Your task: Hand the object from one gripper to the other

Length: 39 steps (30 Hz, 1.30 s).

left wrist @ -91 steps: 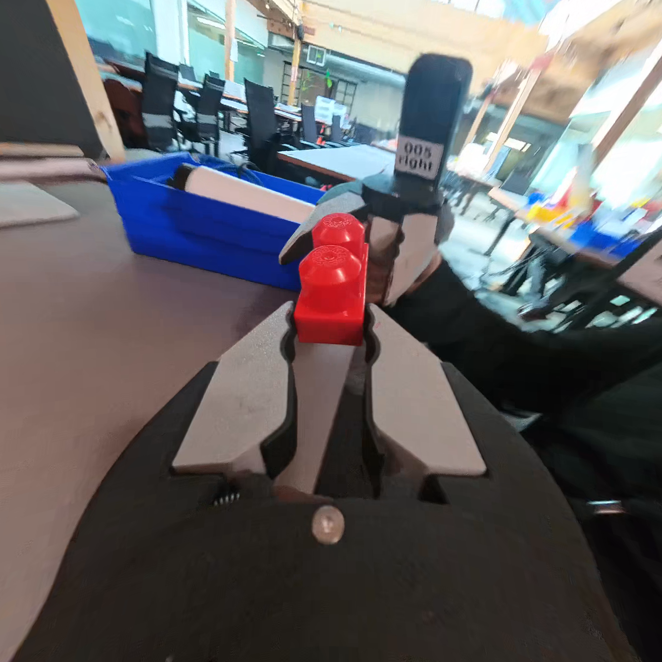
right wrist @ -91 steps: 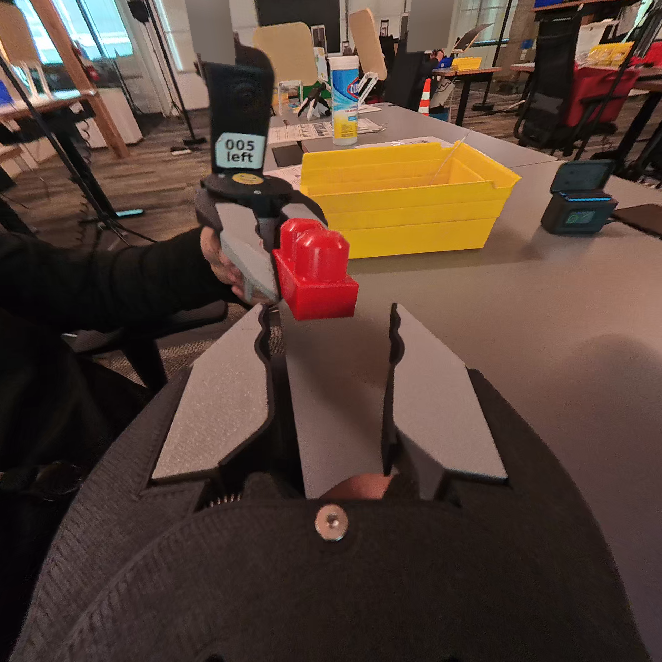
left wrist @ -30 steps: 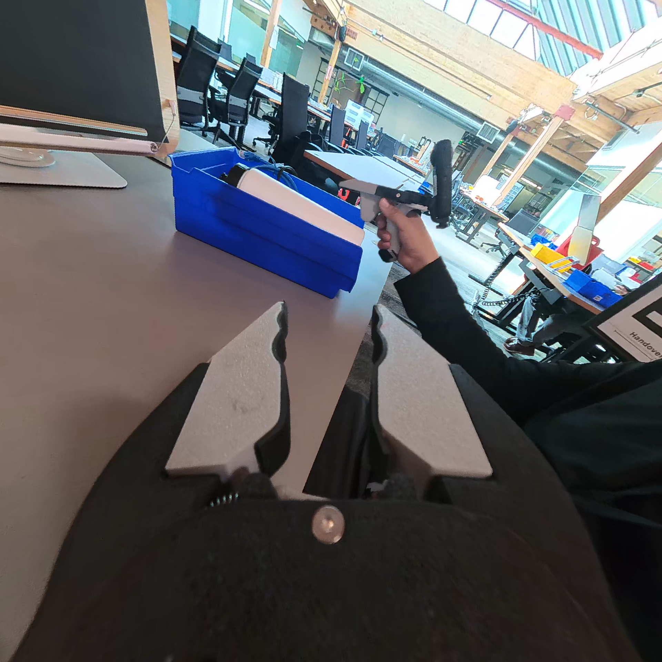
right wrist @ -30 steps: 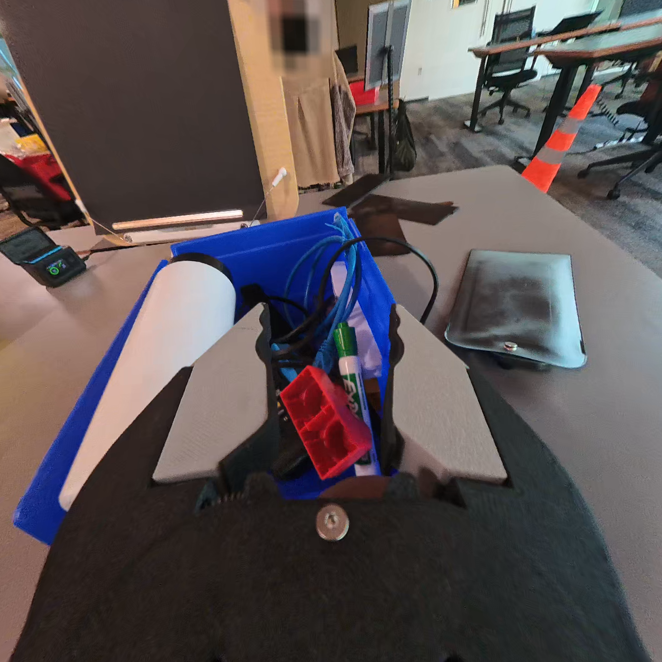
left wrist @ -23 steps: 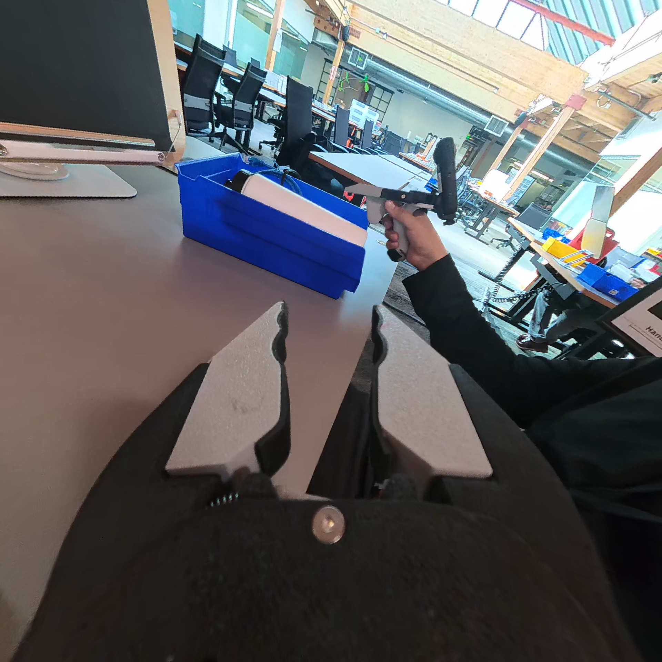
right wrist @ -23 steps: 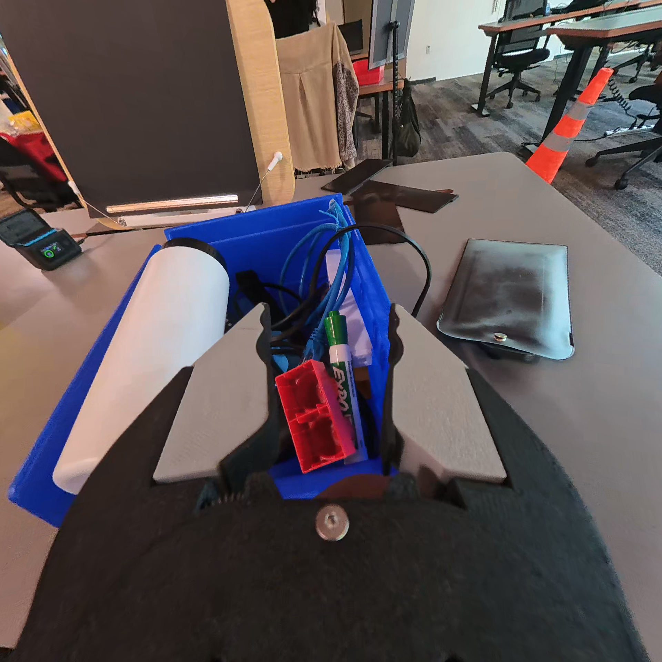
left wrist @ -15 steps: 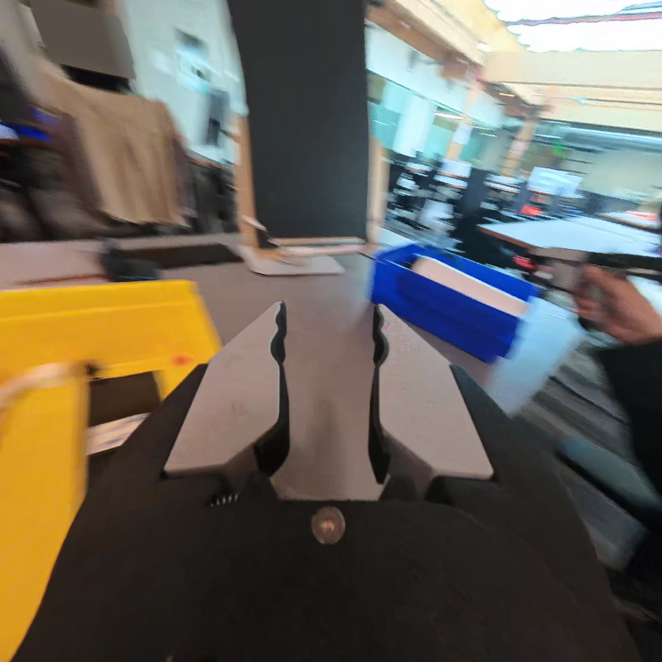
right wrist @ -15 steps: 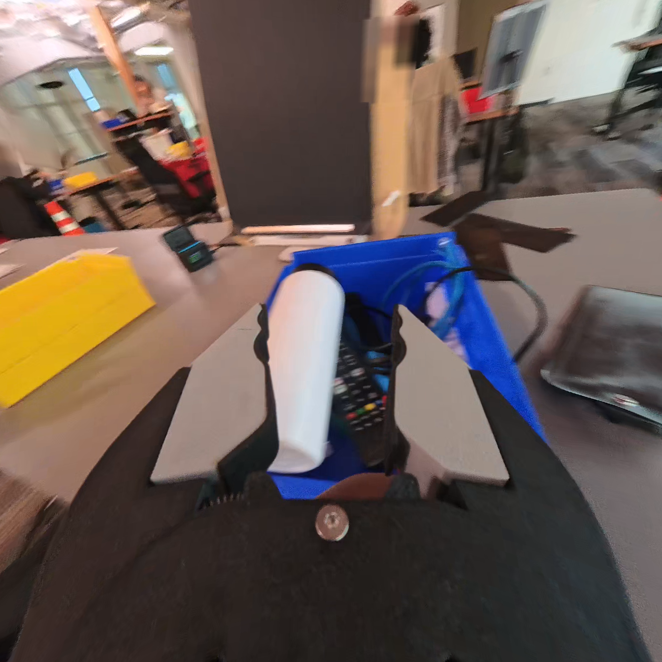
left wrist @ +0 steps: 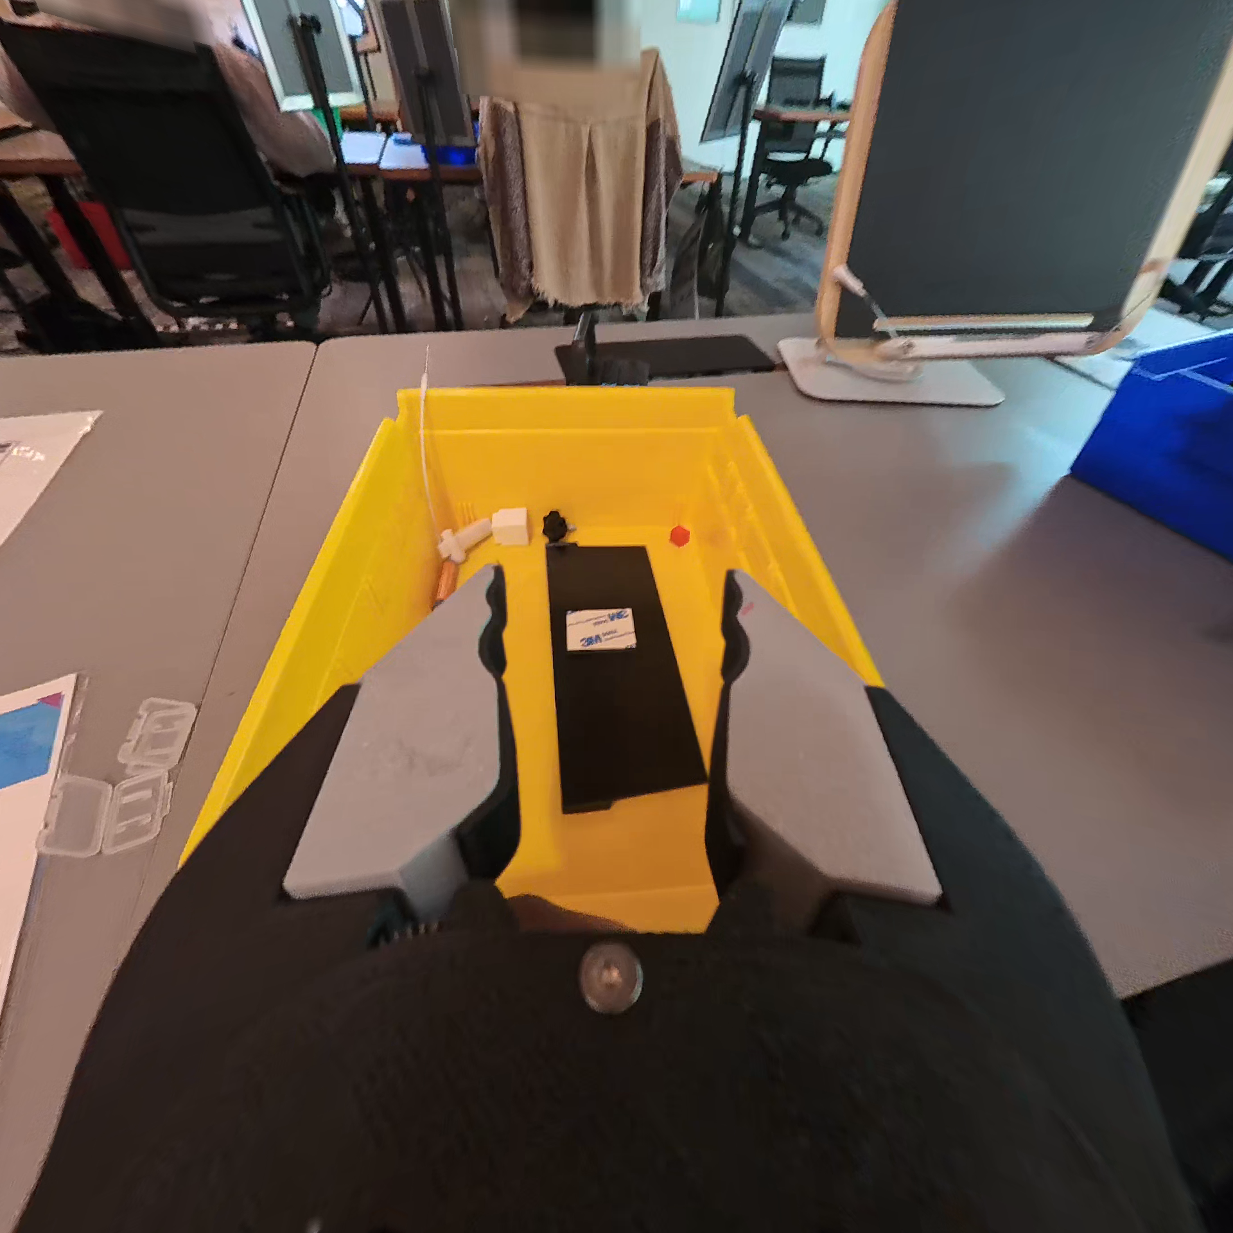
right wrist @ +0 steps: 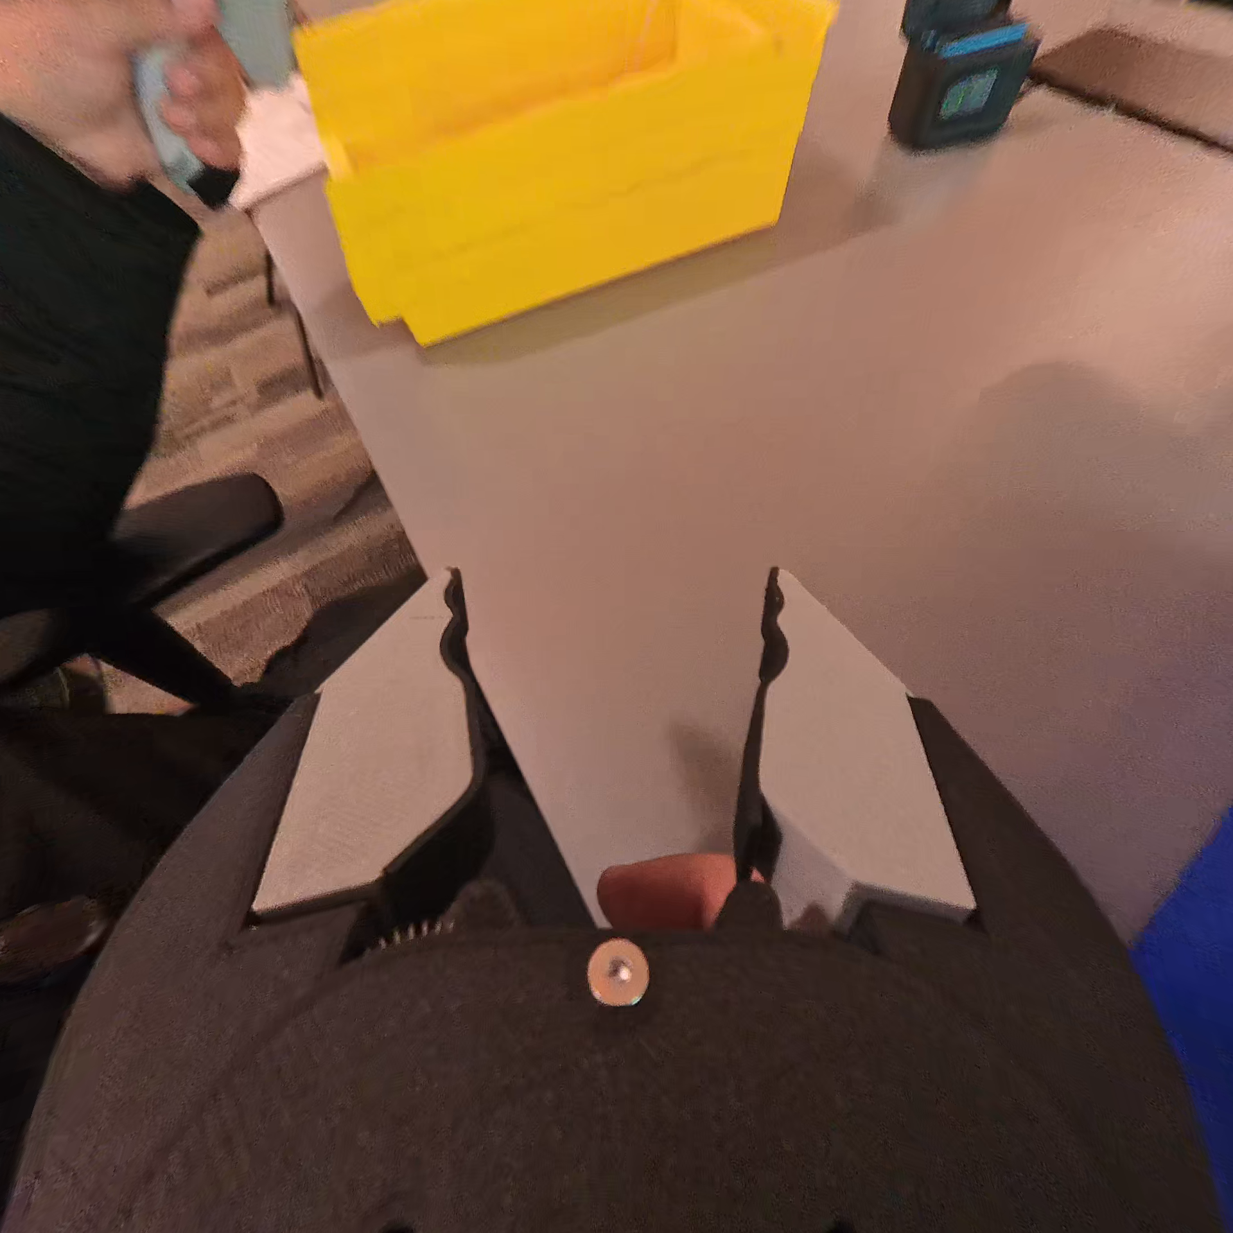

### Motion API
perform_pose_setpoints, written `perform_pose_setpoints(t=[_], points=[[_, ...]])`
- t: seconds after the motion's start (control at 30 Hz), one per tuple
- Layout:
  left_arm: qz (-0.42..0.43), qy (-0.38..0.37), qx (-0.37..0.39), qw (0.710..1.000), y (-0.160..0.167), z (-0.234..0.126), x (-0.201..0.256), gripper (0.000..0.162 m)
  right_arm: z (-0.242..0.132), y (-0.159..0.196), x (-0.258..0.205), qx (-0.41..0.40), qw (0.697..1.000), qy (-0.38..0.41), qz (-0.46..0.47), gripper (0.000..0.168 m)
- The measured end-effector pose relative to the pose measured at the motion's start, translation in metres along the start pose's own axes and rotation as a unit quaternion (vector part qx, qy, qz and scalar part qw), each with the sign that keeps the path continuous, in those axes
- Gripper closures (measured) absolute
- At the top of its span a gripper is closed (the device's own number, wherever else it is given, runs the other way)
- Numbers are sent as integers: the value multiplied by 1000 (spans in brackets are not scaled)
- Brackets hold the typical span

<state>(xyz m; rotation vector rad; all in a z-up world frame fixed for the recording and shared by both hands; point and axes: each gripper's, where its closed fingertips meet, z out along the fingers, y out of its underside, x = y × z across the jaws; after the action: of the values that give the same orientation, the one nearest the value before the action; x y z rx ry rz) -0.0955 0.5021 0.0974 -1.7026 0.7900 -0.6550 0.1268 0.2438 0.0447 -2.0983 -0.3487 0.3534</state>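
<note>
The left gripper [left wrist: 610, 587] hangs over the yellow bin [left wrist: 320, 594], its grey fingers [left wrist: 427, 720] spread apart with nothing between them. The right gripper [right wrist: 612, 584] is also spread wide and empty, held above the bare grey table [right wrist: 867, 427].

In the left wrist view, a black flat strip [left wrist: 620, 680] with a white sticker lies along the bin floor between the fingers. Past its far end, toward 12 o'clock, small pieces sit by the back wall: a white cube [left wrist: 510, 527], a black knob [left wrist: 555, 525] just right of it, and a white plastic clip [left wrist: 460, 539] at 11 o'clock. A tiny red piece [left wrist: 678, 536] rests at 1 o'clock near the right wall; it is too small to tell what it is. The red object of the task cannot be made out in either view.

A blue bin [left wrist: 1174, 460] shows at 3 o'clock on the table, and a dark panel on a stand [left wrist: 1001, 220] at 1 o'clock. Clear plastic cases [left wrist: 127, 780] lie at 9 o'clock beside papers.

In the blurred right wrist view the yellow bin [right wrist: 567, 173] stands at 12 o'clock, a dark small device [right wrist: 961, 93] at 1 o'clock, and a hand [right wrist: 100, 80] gripping a handle at 10 o'clock.
</note>
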Motion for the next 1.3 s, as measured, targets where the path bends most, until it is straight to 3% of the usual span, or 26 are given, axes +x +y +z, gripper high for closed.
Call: perform_pose_setpoints(t=[0.17, 0.3, 0.4, 0.63, 0.73, 0.87, 1.03, 1.13, 1.3], points=[[-20, 5, -26, 999, 13, 9, -4, 87, 53, 38, 21, -66, 997, 35, 0, 78], [-13, -4, -37, 999, 20, 14, -7, 86, 66, 43, 47, -49, 993, 96, -37, 81], [-11, 0, -45, 999, 24, 17, -5, 85, 75, 58, 50, -97, 991, 89, -22, 74], [4, -6, -77, 997, 38, 25, -5, 85, 74, 57, 51, -88, 994, 64, 19, 75], [5, 1, -97, 995, 47, 29, -3, 85, 72, 53, 48, -73, 996, 43, 34, 92], [23, 9, -101, 995, 38, 41, -8, 92, 67, 46, 47, -43, 998, 38, 36, 94], [93, 108, -194, 971, 54, 80, 7, 98, 72, 54, 47, -77, 996, 43, 29, 93], [99, 97, -303, 943, 86, 101, -2, 96, 73, 56, 47, -85, 995, 58, 13, 95], [146, 56, -353, 922, 109, 120, -14, 104, 72, 55, 49, -83, 995, 62, 16, 96]])
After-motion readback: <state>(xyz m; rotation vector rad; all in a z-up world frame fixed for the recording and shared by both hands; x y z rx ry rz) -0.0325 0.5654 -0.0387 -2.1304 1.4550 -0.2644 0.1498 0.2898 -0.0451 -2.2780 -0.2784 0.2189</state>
